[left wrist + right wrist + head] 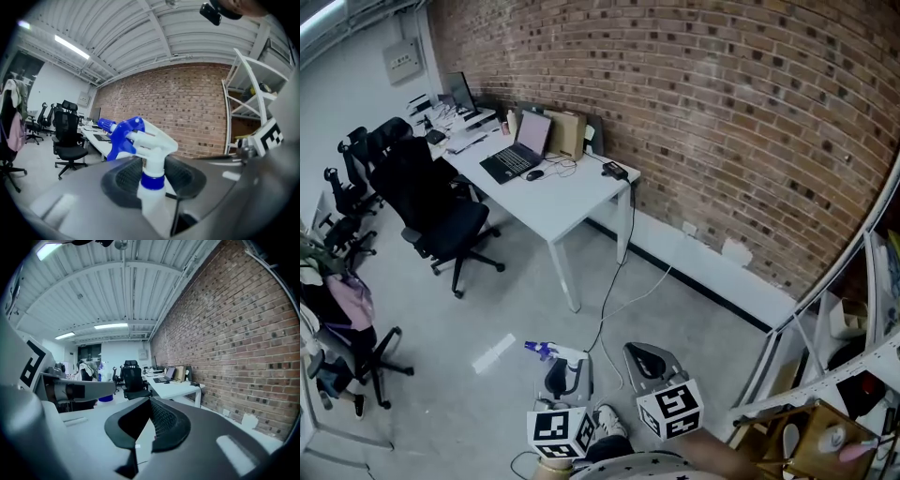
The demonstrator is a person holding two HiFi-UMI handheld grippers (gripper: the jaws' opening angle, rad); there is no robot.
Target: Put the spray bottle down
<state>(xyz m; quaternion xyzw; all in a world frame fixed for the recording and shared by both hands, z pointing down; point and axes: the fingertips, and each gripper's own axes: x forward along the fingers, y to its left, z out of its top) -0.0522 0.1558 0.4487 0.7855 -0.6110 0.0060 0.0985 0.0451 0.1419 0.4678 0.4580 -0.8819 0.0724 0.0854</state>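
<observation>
A white spray bottle (565,360) with a blue trigger head hangs above the floor at the bottom of the head view, nozzle pointing left. My left gripper (558,377) is shut on it. In the left gripper view the spray bottle (151,174) stands upright between the two black pads (123,182), its neck and blue collar between them. Just to the right, my right gripper (645,359) is held at about the same height. In the right gripper view, my right gripper (150,402) has its pads meeting at the tips, with nothing between them.
A white desk (565,199) with a laptop (519,150) stands along the brick wall (741,112). Black office chairs (431,211) sit to its left. A cable (609,291) runs across the grey floor. A white metal shelf rack (825,375) is at the right.
</observation>
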